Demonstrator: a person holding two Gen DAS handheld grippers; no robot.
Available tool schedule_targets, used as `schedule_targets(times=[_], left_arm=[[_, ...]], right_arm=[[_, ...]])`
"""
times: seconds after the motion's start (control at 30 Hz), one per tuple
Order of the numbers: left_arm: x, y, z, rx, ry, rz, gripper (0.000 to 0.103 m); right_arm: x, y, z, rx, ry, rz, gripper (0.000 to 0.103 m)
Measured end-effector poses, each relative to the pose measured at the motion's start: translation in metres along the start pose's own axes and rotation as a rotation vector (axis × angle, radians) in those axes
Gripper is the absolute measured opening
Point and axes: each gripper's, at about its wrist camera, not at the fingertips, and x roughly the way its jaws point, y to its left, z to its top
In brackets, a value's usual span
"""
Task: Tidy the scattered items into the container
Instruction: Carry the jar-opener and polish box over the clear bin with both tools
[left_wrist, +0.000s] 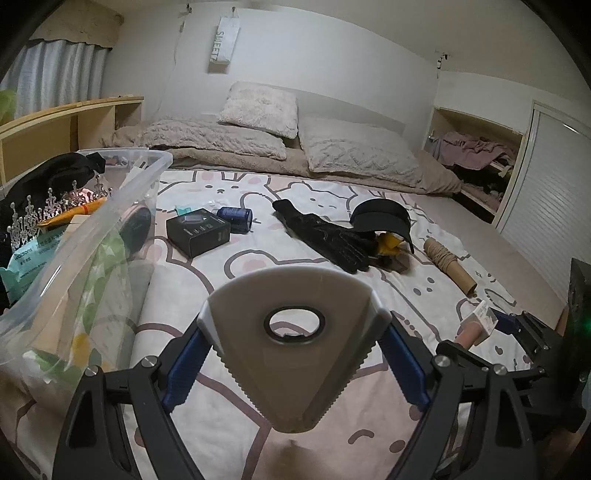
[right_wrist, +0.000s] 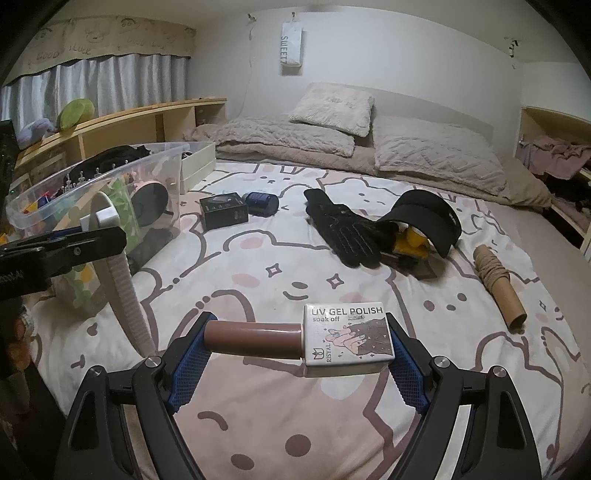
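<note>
Both grippers are loaded, so the step in hand looks like the carry to the clear plastic storage bin (left_wrist: 122, 192), which stands at the left of both views, already partly filled.

The left gripper (left_wrist: 295, 354) has its blue-padded fingers (left_wrist: 184, 365) closed part-way on a grey, rounded-triangular plastic piece with a ringed hole in its middle (left_wrist: 295, 332). The piece fills the lower centre of the left wrist view, pinched by its two slanting sides, and hangs above the bed's cartoon-bear sheet (left_wrist: 258, 266), just right of the bin's near wall.

The right gripper (right_wrist: 299, 343) holds a white-bodied gel polish bottle with a brown cap (right_wrist: 314, 341) lying crosswise, cap end against the left finger, bottle base against the right finger (right_wrist: 402, 362); the fingers are set about a bottle-length apart and closed on it. It sits at lower centre of the right wrist view, well short of the bin at the upper left.

Next, each piece probably needs lifting over the bin rim before release; the left is closer. A black box (left_wrist: 197, 230), a dark blue jar (left_wrist: 236, 218), a black glove (left_wrist: 328, 236), a black visor (left_wrist: 382, 218) and a cardboard tube (left_wrist: 448, 266) lie on the bed.
</note>
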Motion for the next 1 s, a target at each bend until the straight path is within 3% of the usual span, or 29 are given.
schedule_targets(times=[0.23,0.43,0.8,1.0], left_arm=[[-0.01,-0.001,0.007,-0.002,-0.023,-0.015,0.089],[-0.028,0.005,0.031,-0.016,-0.079,-0.022,0.089],[-0.078,0.045,0.106,-0.026,-0.183,0.041,0.089],[-0.102,0.077,0.139,-0.003,-0.193,0.125,0.089]], right_arm=[[-0.005,-0.001,0.009,0.021,-0.003,0.027,0.087],[-0.012,0.007,0.037,0.036,-0.009,0.092,0.087],[-0.032,0.043,0.13,-0.013,-0.071,0.185,0.087],[-0.029,0.067,0.169,-0.024,-0.044,0.266,0.087]])
